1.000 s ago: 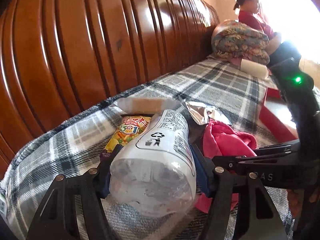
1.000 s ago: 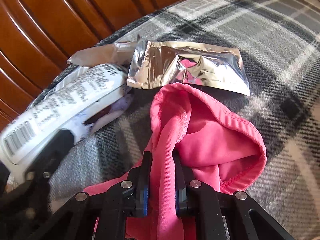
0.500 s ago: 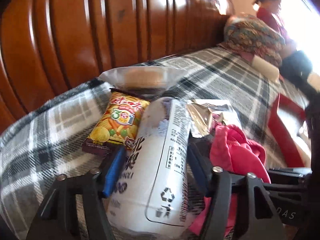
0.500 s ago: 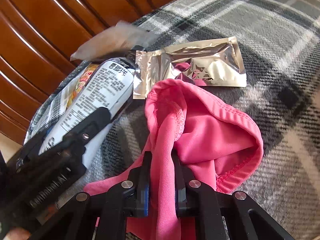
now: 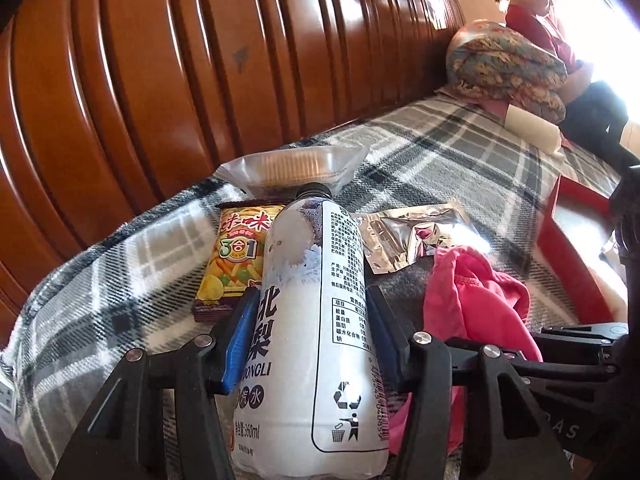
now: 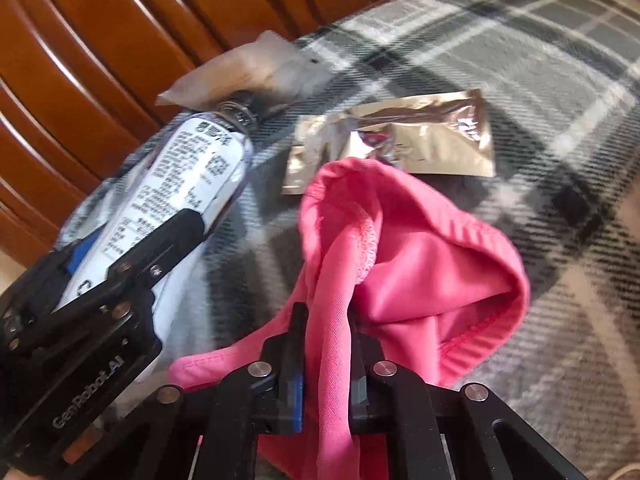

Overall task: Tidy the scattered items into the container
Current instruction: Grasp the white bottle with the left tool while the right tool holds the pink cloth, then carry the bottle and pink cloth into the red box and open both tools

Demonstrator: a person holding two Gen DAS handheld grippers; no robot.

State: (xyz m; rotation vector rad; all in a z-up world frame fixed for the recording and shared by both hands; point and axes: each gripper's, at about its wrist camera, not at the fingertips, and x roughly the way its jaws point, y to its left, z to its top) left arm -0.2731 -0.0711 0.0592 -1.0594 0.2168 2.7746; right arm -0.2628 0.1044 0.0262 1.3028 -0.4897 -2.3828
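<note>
Left wrist: left jaws clamp the bottle [image 5: 316, 320]; right jaws pinch the pink cloth [image 6: 400, 272].

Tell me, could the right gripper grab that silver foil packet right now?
Probably not yet: the right gripper is shut on the pink cloth, which also overlaps the foil packet's near edge. Its far side lies bare.

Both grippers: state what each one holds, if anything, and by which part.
Left gripper clamps the white bottle around its middle. Right gripper pinches a bunched fold of the pink cloth.
</note>
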